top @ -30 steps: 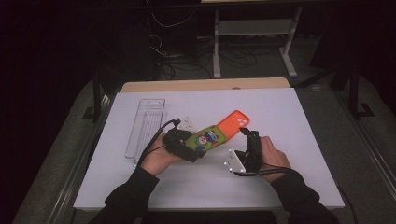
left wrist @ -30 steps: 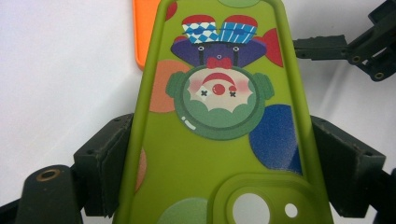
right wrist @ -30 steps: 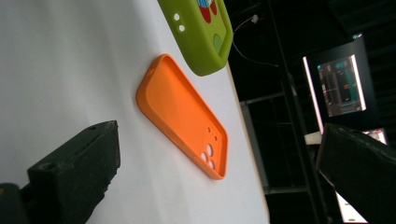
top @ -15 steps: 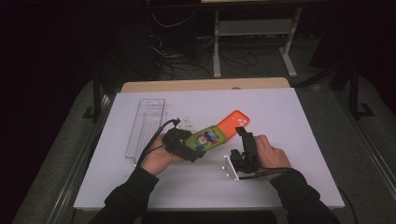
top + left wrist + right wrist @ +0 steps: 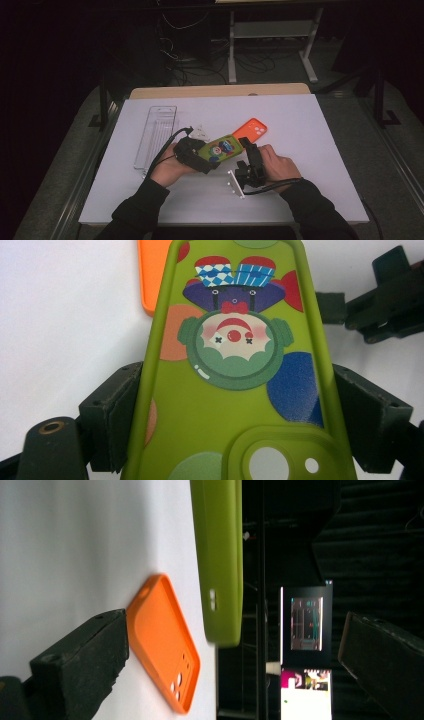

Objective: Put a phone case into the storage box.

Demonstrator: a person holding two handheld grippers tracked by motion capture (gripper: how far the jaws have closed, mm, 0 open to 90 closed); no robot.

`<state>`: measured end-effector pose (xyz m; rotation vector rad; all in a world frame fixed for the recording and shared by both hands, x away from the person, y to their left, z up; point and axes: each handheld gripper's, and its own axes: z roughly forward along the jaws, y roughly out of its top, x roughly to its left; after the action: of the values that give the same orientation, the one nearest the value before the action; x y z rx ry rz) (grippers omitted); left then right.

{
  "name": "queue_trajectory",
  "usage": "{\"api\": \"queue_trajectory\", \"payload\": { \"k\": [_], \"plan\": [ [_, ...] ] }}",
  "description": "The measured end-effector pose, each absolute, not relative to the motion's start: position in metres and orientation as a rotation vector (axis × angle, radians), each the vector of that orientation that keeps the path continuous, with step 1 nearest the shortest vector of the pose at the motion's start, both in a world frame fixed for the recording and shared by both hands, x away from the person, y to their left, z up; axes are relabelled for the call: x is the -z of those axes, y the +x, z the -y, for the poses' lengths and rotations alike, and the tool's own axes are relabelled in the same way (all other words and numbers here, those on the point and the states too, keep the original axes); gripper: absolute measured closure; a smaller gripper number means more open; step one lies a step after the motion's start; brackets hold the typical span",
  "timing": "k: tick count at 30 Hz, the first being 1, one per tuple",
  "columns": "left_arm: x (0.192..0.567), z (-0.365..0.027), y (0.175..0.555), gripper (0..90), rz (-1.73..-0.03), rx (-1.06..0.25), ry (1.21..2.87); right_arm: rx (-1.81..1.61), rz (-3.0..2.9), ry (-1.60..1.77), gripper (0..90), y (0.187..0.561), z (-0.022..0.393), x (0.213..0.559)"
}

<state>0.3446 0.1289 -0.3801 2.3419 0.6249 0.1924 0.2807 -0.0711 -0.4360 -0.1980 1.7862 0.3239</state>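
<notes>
While the left gripper (image 5: 202, 159) pinches the green phone case (image 5: 222, 148) across its width above the tabletop's (image 5: 325, 150) middle, its long axis runs toward the far-right corner; the right gripper (image 5: 248, 150), jaws spread, stands beside its free end.

A green phone case (image 5: 235, 390) printed with a cartoon clown is held level above the white counter (image 5: 320, 125), its camera cutout towards the holder. Beyond it, an orange phone case (image 5: 251, 130) lies flat.
</notes>
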Motion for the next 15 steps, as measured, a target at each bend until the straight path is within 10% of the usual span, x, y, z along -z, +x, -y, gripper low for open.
{"api": "queue_trajectory", "payload": {
  "k": [9,15],
  "plan": [
    [0.379,-0.131,0.345,15.4,-0.632,-0.195,2.334,-0.321,-1.738,-0.261,3.3,0.285,0.054,0.438],
    [0.379,-0.13,0.345,15.3,-0.626,-0.199,2.338,-0.313,-1.737,-0.274,21.0,0.283,0.05,0.44]
  ]
}}
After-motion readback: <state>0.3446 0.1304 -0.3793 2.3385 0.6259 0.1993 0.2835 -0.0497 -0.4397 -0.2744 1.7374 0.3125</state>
